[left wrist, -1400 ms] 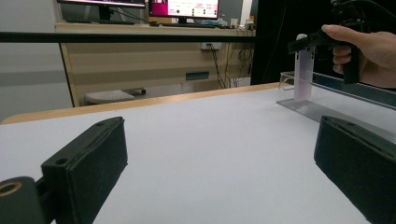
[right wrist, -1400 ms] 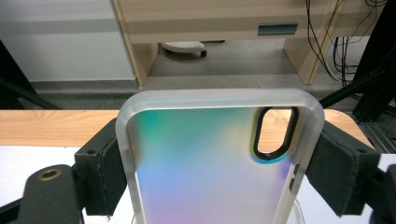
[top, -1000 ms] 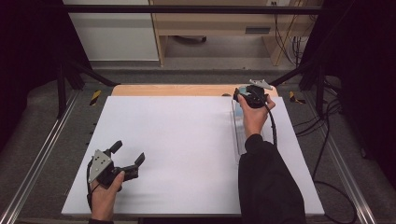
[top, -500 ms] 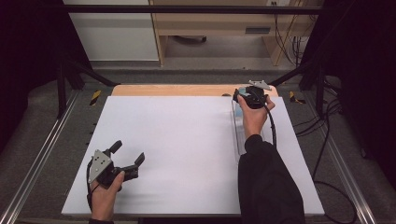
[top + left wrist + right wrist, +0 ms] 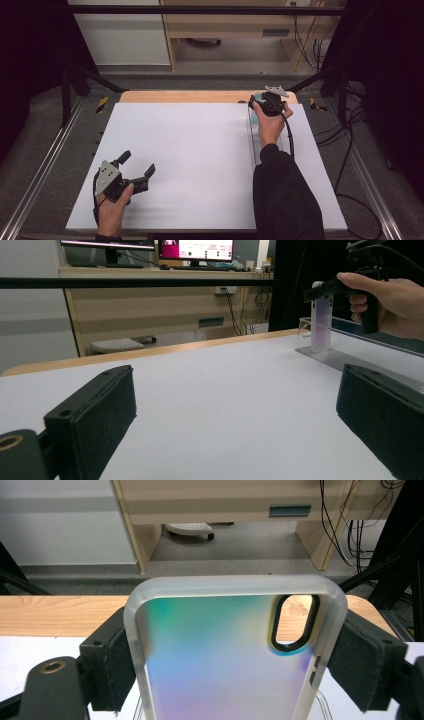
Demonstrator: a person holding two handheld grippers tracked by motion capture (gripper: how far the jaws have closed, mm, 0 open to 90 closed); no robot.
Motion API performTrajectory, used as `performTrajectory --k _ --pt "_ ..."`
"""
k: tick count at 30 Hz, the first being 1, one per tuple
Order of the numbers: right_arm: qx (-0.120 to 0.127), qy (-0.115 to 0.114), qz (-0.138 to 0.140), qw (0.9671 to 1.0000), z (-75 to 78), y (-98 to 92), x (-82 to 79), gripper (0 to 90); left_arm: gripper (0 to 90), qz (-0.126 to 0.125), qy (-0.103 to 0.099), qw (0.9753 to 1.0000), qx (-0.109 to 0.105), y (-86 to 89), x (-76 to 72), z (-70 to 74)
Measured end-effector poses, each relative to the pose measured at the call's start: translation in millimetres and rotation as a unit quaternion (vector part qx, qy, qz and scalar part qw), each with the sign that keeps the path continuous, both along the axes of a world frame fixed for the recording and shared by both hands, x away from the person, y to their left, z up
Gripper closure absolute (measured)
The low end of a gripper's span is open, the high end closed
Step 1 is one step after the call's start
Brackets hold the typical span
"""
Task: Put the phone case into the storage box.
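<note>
A translucent phone case (image 5: 215, 655) with an iridescent teal-to-pink sheen and an oval camera hole stands upright between the jaws of my right gripper (image 5: 235, 657), which is shut on its two long edges. In the high view this gripper (image 5: 259, 101) is at the far right of the white board (image 5: 200, 150), over the far end of a clear acrylic rack (image 5: 252, 142). The left gripper view shows the case (image 5: 321, 322) with its lower end at the rack (image 5: 350, 360). My left gripper (image 5: 137, 163) rests low at the near left, open, with nothing between its jaws.
A wooden strip (image 5: 185, 96) runs along the board's far edge. Beyond it are a light wooden desk (image 5: 225, 22) and hanging cables (image 5: 312, 45). Metal rails (image 5: 45, 160) flank the table on both sides.
</note>
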State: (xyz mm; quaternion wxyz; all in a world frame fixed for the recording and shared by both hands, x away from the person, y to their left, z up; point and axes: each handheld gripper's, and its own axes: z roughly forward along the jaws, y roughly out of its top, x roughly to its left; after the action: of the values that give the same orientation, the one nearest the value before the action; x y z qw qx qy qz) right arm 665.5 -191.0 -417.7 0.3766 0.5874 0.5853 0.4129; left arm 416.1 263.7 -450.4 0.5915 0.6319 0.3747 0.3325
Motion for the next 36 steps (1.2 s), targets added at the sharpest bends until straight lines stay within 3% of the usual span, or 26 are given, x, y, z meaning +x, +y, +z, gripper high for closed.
performTrajectory --k 36 --pt "0.005 -0.004 0.0 1.0 -1.0 0.2 1.7 17.3 2.0 -0.004 0.002 0.9999 0.009 -2.7 0.2 -0.4"
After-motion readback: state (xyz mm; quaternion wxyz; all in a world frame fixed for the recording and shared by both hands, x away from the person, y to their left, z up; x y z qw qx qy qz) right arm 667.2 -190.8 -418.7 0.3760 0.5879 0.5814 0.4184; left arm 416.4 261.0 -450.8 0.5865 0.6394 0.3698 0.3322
